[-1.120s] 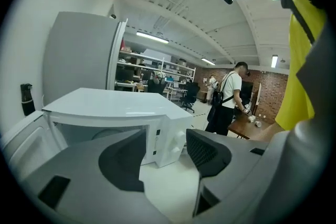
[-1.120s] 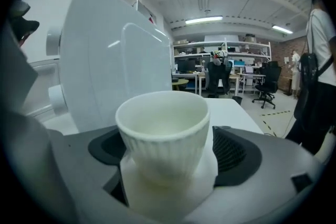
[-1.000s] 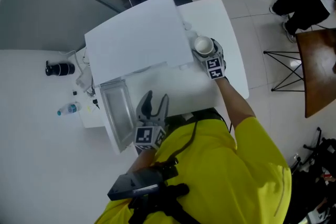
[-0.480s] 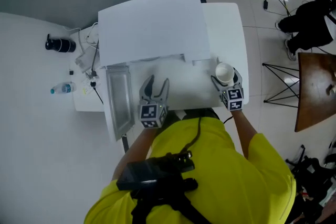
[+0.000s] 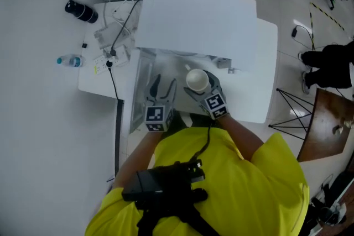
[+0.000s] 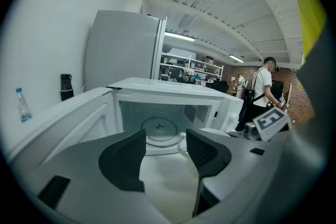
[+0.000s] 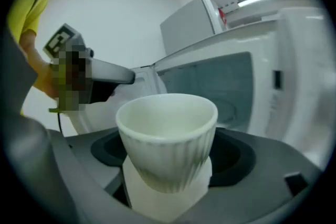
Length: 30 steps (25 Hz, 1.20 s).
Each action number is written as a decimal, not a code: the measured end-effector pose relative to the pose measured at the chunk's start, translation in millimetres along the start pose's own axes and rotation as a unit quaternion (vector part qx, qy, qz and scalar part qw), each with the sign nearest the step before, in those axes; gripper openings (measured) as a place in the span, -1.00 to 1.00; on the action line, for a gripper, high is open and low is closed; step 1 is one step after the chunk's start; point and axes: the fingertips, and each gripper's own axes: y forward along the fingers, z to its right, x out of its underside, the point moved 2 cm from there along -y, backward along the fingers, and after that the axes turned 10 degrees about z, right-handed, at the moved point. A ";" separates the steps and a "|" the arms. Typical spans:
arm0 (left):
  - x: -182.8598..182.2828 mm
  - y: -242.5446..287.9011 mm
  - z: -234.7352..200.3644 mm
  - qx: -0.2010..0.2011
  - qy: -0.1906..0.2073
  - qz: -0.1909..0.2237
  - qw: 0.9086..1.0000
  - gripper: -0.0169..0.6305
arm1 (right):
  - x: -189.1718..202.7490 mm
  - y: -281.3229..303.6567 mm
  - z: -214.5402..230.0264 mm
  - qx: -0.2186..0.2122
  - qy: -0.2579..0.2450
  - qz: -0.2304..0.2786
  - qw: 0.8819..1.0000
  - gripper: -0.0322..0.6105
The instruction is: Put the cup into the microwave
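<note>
A white ribbed cup point(image 7: 167, 136) stands upright between the jaws of my right gripper point(image 7: 168, 157), which is shut on it. From the head view the cup point(image 5: 197, 80) hangs just before the mouth of the white microwave point(image 5: 196, 22), whose door point(image 5: 141, 94) swings open to the left. Inside the microwave point(image 6: 173, 97) lies the glass turntable point(image 6: 159, 127). My left gripper point(image 6: 164, 157) is open with nothing between its fingers, pointing into the cavity. From above, the left gripper point(image 5: 162, 89) sits left of the right gripper point(image 5: 202, 91).
A white table point(image 5: 268, 80) carries the microwave. A water bottle point(image 5: 70, 61), a black cylinder point(image 5: 81, 10) and cables point(image 5: 113, 44) lie on the low white surface to the left. A person point(image 6: 259, 92) stands in the background; a wooden table point(image 5: 326, 130) is at right.
My right gripper carried the cup from the table at the microwave's right side leftward to the front of the open cavity. The left gripper shifted toward the opening.
</note>
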 end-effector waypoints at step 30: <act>-7.8 -32.6 -24.8 0.053 -0.033 -0.016 0.998 -0.28 | -1.3 49.5 17.9 0.081 0.083 0.020 0.993 0.68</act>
